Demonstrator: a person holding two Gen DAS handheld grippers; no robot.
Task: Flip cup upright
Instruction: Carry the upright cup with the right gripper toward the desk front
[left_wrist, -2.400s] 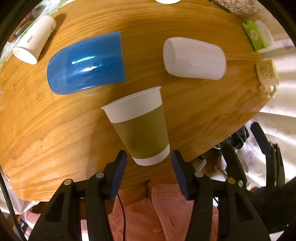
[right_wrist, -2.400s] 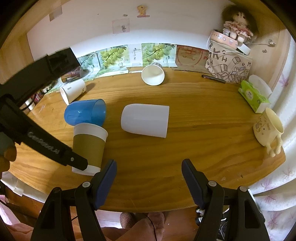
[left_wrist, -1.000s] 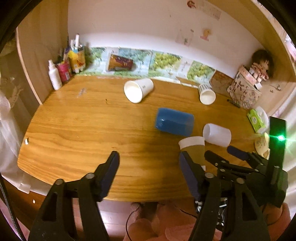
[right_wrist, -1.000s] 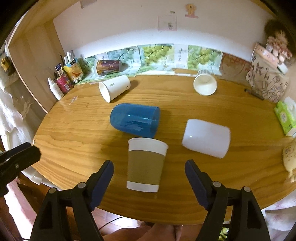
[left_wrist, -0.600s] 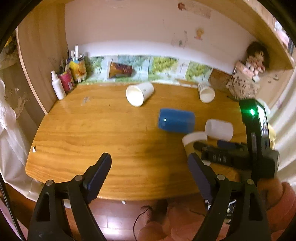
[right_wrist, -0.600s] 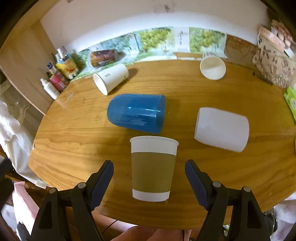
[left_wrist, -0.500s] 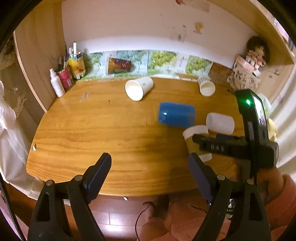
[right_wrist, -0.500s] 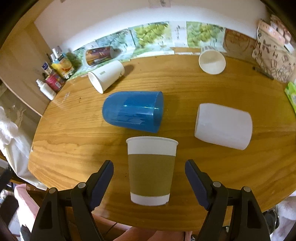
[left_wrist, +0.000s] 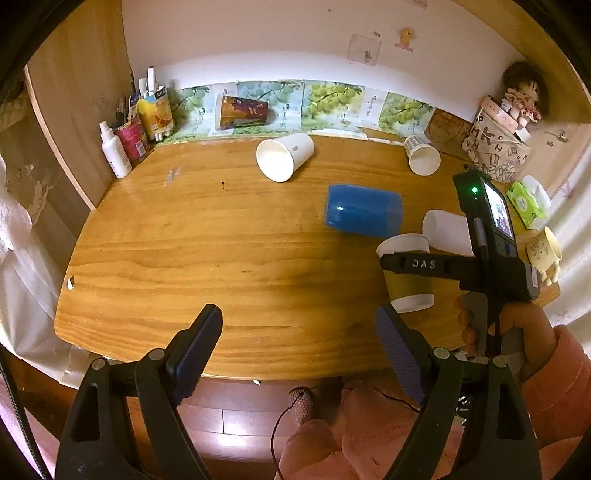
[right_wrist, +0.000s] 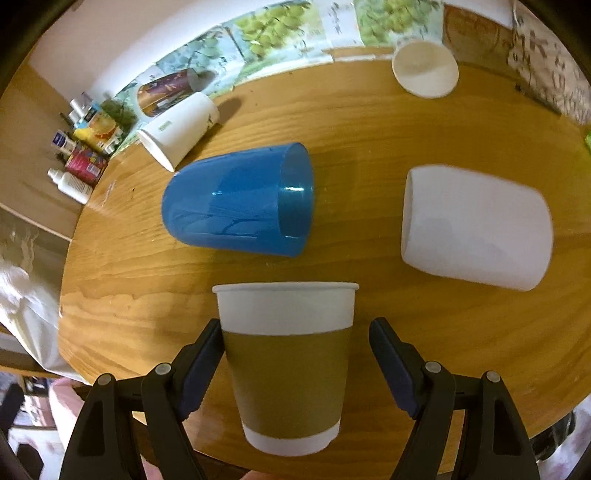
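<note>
Your right gripper (right_wrist: 295, 354) is spread wide around the brown-sleeved white paper cup (right_wrist: 288, 365), which stands upright near the wooden worktop's (left_wrist: 207, 243) front edge; the left pad looks touching, the right apart. Its inside is hidden. Behind it, 1 blue plastic tumbler (right_wrist: 240, 199) and 1 white plastic cup (right_wrist: 476, 225) lie sideways. Your left gripper (left_wrist: 299, 350) hangs released.

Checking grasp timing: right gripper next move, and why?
Probably close the right gripper on the brown-sleeved paper cup. The cup stands upright between its open fingers, near the table edge. The left gripper hangs open, away from it.
</note>
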